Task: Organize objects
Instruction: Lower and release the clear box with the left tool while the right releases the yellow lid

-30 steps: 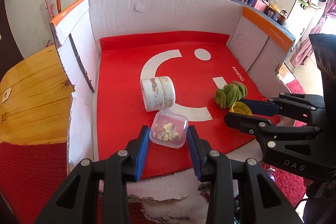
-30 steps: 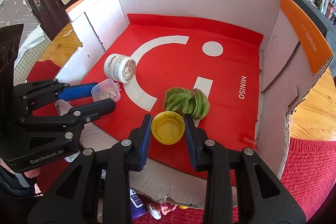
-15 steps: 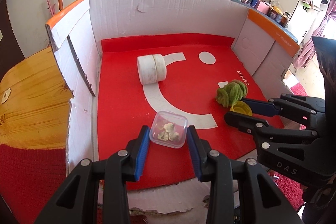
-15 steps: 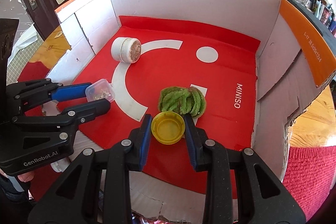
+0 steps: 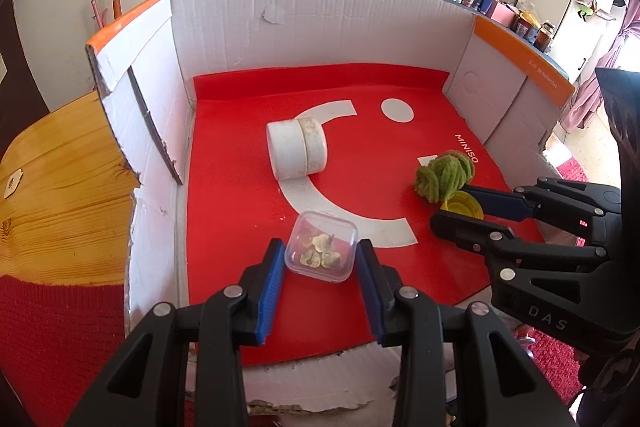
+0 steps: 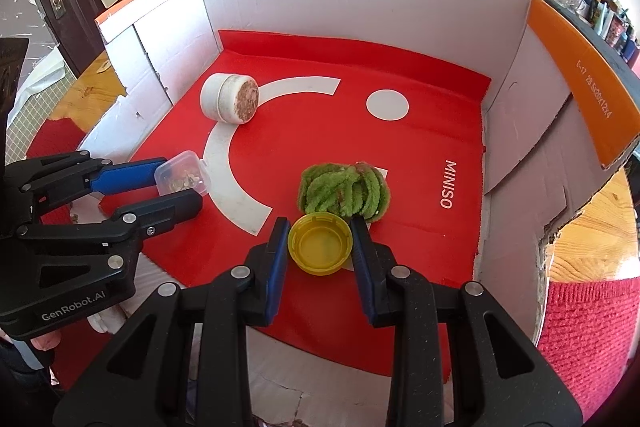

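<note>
Claws first: my left claw (image 5: 320, 263) is clamped on the small clear box (image 5: 321, 251) of shells, and my right claw (image 6: 320, 247) is pinched shut on the yellow cap (image 6: 320, 247), which touches the green fuzzy toy (image 6: 344, 191). Both sit at the near edge of the red mat (image 6: 320, 155); the white jar (image 6: 229, 98) lies on its side farther back. I judge this the carrying step; next I must pick spots and set each down.

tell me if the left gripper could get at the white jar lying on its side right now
Probably not yet: the left gripper is shut on the clear box, so its fingers are full. The red mat toward the white jar looks unobstructed.
</note>
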Tool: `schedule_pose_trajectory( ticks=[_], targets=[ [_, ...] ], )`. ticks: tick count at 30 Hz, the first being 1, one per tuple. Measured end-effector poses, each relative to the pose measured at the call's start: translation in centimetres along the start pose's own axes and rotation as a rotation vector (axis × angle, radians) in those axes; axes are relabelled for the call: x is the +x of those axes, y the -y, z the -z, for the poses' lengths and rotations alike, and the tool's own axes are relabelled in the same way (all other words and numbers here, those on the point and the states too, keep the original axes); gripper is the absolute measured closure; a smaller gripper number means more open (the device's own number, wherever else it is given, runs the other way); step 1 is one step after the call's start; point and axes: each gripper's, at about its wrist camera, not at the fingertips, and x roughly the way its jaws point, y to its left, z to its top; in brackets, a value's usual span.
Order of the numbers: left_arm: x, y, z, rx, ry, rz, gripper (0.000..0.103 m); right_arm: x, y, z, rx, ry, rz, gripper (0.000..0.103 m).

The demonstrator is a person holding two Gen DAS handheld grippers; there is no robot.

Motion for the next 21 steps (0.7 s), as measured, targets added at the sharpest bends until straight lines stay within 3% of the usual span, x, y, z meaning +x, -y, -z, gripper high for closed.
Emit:
schedule_pose_trajectory(
  ticks=[15,21],
  targets=[
    [0.01,-0.01,-0.02,-0.003,0.002,-0.002,0.064,-0.2,0.22,0.09,0.011,0.007,-0.013,0.074],
    [0.07,-0.2,-0.11,-0.01,0.004,-0.002,0.059,-0.28,0.18,0.18,0.015,0.013,-0.017,0.074]
  ],
)
